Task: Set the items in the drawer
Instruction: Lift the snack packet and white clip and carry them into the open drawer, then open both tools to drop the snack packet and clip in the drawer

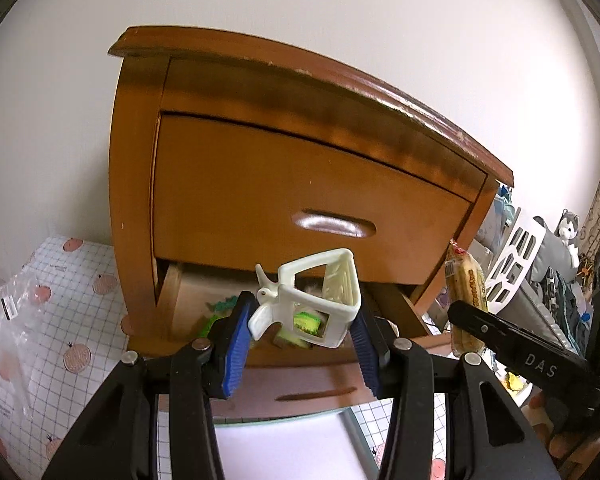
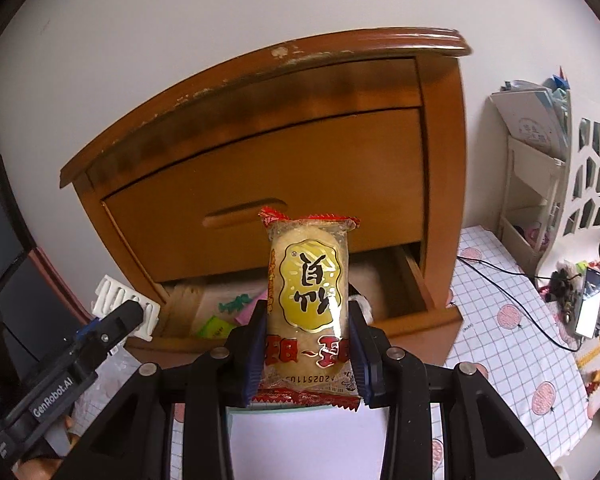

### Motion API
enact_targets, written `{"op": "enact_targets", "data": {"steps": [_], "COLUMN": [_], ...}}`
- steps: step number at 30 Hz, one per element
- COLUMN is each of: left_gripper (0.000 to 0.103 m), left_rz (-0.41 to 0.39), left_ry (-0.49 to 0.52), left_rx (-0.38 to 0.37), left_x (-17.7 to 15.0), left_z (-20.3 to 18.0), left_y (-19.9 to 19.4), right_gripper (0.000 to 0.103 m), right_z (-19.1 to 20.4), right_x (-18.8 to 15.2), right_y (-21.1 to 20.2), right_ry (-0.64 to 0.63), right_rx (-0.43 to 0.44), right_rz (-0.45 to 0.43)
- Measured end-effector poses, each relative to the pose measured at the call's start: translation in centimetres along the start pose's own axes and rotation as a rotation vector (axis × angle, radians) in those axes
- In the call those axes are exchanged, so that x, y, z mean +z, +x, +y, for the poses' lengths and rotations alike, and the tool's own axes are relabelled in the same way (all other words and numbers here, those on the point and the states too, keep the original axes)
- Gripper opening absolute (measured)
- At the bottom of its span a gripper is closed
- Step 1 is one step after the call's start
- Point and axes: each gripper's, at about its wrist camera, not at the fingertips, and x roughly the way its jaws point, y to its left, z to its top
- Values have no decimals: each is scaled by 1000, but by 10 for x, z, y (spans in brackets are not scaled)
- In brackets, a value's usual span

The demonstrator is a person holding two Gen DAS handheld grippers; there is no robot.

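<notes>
We are holding one item in each gripper, approx. in front of the open bottom drawer (image 2: 416,280) of the wooden cabinet (image 1: 260,152). The left gripper (image 1: 300,320) is clamping its jaws on a white plastic clip (image 1: 320,300), and the right gripper (image 2: 306,344) is clamping its jaws on a snack packet (image 2: 308,292), which is standing upright.

Progress: the task is looking partly done. Some things are already lying in the drawer: a green paper (image 2: 216,328), a pink paper (image 2: 247,314) and a small green toy (image 2: 234,302). What is left, we are judging, is to bring the clip and the packet over the drawer, at 12 o'clock from both grippers, and let them go, maybe also shutting the drawer after.

Hard to see: the clip and the packet are covering most of the drawer inside, so we cannot tell how much room is left. The back of the drawer is in shadow under the upper drawer (image 1: 300,188). The clutter at 3 o'clock is too small to name.
</notes>
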Motion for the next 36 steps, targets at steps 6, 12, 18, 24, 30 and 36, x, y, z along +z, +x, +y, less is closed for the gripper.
{"op": "enact_targets", "data": {"steps": [6, 12, 18, 24, 30, 36], "left_gripper": [49, 49, 49, 49, 49, 49], "left_rz": [-14, -8, 13, 44, 76, 125], "left_ry": [14, 9, 2, -1, -11, -7], "left_rx": [4, 17, 27, 47, 49, 62], "left_x": [12, 19, 18, 19, 19, 16], "left_z": [2, 8, 12, 19, 27, 30], "left_y": [1, 10, 25, 45, 59, 79], "right_gripper": [39, 39, 39, 39, 39, 39], "right_z": [12, 20, 22, 23, 25, 33], "right_x": [13, 17, 20, 20, 23, 22], "right_y": [12, 31, 48, 65, 81, 95], "right_ry": [-26, -55, -76, -90, -106, -132], "right_rx": [-1, -9, -22, -41, -64, -80], "right_rz": [21, 58, 91, 124, 150, 188]}}
